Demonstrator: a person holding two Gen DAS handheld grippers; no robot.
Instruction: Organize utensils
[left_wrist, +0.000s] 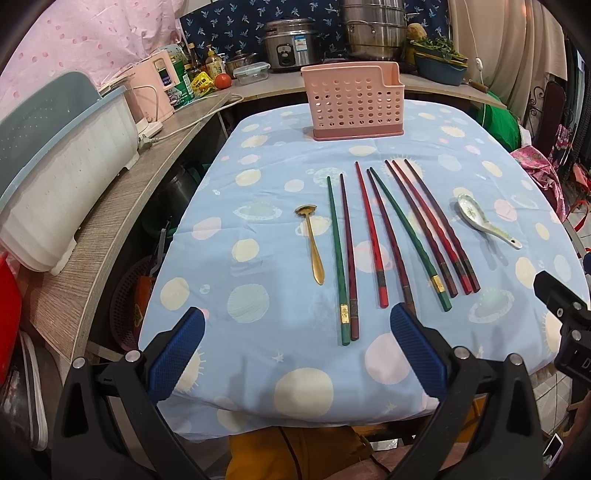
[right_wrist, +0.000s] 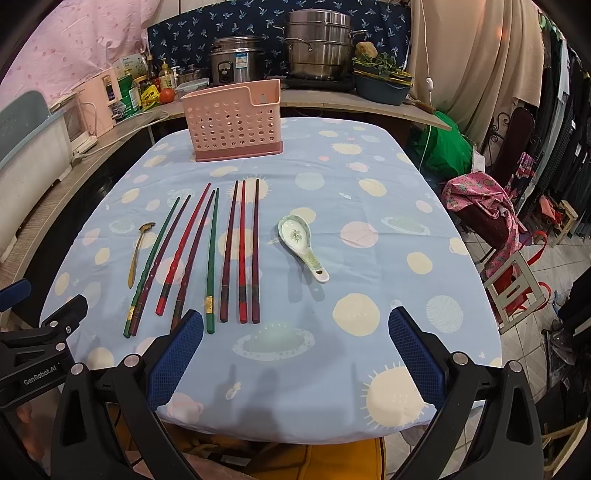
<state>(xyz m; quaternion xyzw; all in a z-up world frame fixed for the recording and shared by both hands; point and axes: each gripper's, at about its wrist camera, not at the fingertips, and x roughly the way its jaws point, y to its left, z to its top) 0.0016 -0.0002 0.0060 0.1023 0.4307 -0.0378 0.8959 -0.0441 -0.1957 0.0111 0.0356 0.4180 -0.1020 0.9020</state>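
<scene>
A blue-clothed table (right_wrist: 369, 258) carries a pink caddy (right_wrist: 232, 120), chopsticks (right_wrist: 240, 251) and two spoons (right_wrist: 301, 242).

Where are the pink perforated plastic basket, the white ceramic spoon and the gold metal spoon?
Pink perforated plastic basket (left_wrist: 349, 107): left wrist view, front wall.
White ceramic spoon (right_wrist: 295, 232): right wrist view, bowl.
Gold metal spoon (left_wrist: 314, 251): left wrist view, handle.

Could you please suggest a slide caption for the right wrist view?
Open right tongs hover over eight chopsticks, a gold spoon, a ceramic spoon and an empty pink holder.
</scene>
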